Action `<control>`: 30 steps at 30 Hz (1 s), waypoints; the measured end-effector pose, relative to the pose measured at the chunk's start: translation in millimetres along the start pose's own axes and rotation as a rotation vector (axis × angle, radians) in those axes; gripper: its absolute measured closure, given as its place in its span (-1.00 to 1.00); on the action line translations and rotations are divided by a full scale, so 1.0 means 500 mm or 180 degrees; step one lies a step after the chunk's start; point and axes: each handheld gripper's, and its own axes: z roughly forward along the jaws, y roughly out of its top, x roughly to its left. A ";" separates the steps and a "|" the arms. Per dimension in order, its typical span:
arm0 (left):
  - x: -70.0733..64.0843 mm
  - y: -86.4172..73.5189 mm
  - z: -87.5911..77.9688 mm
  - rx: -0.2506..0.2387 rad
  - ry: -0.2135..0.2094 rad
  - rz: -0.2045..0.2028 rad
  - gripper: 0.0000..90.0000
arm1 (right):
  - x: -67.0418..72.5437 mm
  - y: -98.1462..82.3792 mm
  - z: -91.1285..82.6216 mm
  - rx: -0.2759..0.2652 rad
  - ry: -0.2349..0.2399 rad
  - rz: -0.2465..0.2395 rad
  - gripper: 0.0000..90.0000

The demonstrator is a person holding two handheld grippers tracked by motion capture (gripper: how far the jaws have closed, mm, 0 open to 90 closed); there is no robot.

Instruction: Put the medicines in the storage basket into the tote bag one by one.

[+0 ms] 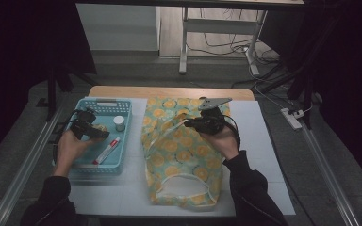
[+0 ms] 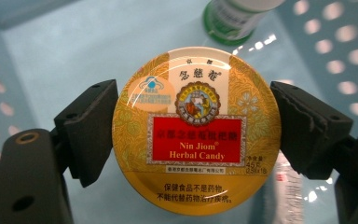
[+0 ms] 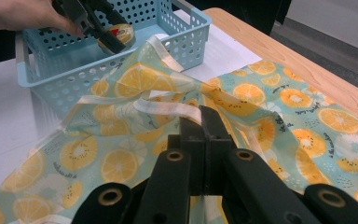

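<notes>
left hand-held gripper [image 2: 193,126] clamps round candy tin [image 2: 196,130] edge-on inside blue basket [image 1: 122,107]. bag [image 1: 184,155] lies to its right on tabletop, mouth strap [image 3: 168,109] pinched in clenched right hand-held gripper [image 3: 204,116]. left hand nearer tin.

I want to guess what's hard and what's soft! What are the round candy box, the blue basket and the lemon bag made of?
Candy tin: probably metal, with a glossy printed lid that mirrors the lights. Blue basket: looks like moulded plastic, smooth, with rows of punched holes. Lemon bag: thin and limp, creasing where it is lifted; cloth or coated fabric, hard to tell which.
</notes>
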 end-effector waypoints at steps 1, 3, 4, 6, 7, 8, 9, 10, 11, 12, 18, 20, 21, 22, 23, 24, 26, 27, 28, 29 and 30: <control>-0.002 0.000 -0.004 -0.0022 -0.0019 0.0010 -0.55 | 0.000 0.000 0.000 -0.0003 -0.0003 0.0003 0.99; -0.008 -0.001 -0.011 -0.0076 -0.0041 0.0045 -0.55 | 0.000 0.000 0.000 -0.0001 -0.0005 0.0007 0.99; -0.010 -0.001 -0.015 -0.0095 -0.0053 0.0059 -0.55 | 0.000 0.000 0.000 -0.0002 -0.0004 0.0009 0.99; -0.017 -0.003 -0.023 -0.0153 -0.0073 0.0104 -0.55 | -0.001 0.000 0.000 -0.0005 -0.0011 0.0012 0.99; -0.020 -0.004 -0.027 -0.0185 -0.0084 0.0132 -0.55 | -0.001 0.000 0.000 -0.0007 -0.0013 0.0011 0.99; -0.023 -0.004 -0.031 -0.0214 -0.0107 0.0152 -0.55 | -0.001 0.000 0.000 -0.0013 -0.0012 0.0007 0.99; -0.027 -0.005 -0.035 -0.0245 -0.0117 0.0171 -0.55 | -0.001 0.000 0.000 -0.0014 -0.0013 0.0006 0.99; -0.030 -0.006 -0.039 -0.0268 -0.0114 0.0197 -0.55 | -0.001 0.000 0.000 -0.0013 -0.0016 0.0004 0.99; -0.034 -0.006 -0.044 -0.0281 -0.0122 0.0226 -0.55 | -0.001 0.000 0.000 -0.0015 -0.0017 0.0003 0.99; -0.039 -0.007 -0.048 -0.0315 -0.0147 0.0236 -0.55 | -0.001 0.000 0.000 -0.0017 -0.0018 0.0002 0.99; -0.067 -0.006 -0.075 -0.0417 -0.0233 0.0336 -0.55 | -0.001 0.000 0.000 -0.0025 -0.0026 -0.0006 0.99; -0.077 -0.006 -0.084 -0.0452 -0.0280 0.0358 -0.55 | -0.001 -0.001 0.000 -0.0030 -0.0026 -0.0005 0.99; -0.082 -0.006 -0.088 -0.0470 -0.0299 0.0371 -0.55 | -0.001 -0.001 0.000 -0.0034 -0.0024 -0.0003 0.99; -0.087 -0.006 -0.092 -0.0483 -0.0319 0.0385 -0.55 | -0.001 -0.001 -0.001 -0.0035 -0.0025 -0.0003 0.98; -0.091 -0.006 -0.096 -0.0497 -0.0344 0.0393 -0.55 | -0.002 -0.001 -0.001 -0.0026 -0.0033 -0.0008 0.99; -0.096 -0.006 -0.099 -0.0516 -0.0360 0.0407 -0.55 | -0.002 -0.001 -0.001 -0.0028 -0.0034 -0.0010 0.99; -0.105 -0.007 -0.104 -0.0545 -0.0408 0.0433 -0.55 | -0.002 -0.001 -0.001 -0.0028 -0.0035 -0.0011 0.98; -0.110 -0.008 -0.107 -0.0568 -0.0440 0.0454 -0.55 | -0.002 -0.001 -0.001 -0.0028 -0.0037 -0.0014 0.99; -0.115 -0.009 -0.110 -0.0587 -0.0466 0.0469 -0.55 | -0.002 -0.001 -0.001 -0.0029 -0.0039 -0.0014 0.99; -0.120 -0.009 -0.113 -0.0599 -0.0478 0.0503 -0.55 | -0.002 -0.001 -0.001 -0.0034 -0.0038 -0.0011 0.99; -0.127 -0.010 -0.116 -0.0622 -0.0499 0.0522 -0.55 | -0.002 -0.001 -0.001 -0.0037 -0.0037 -0.0011 0.98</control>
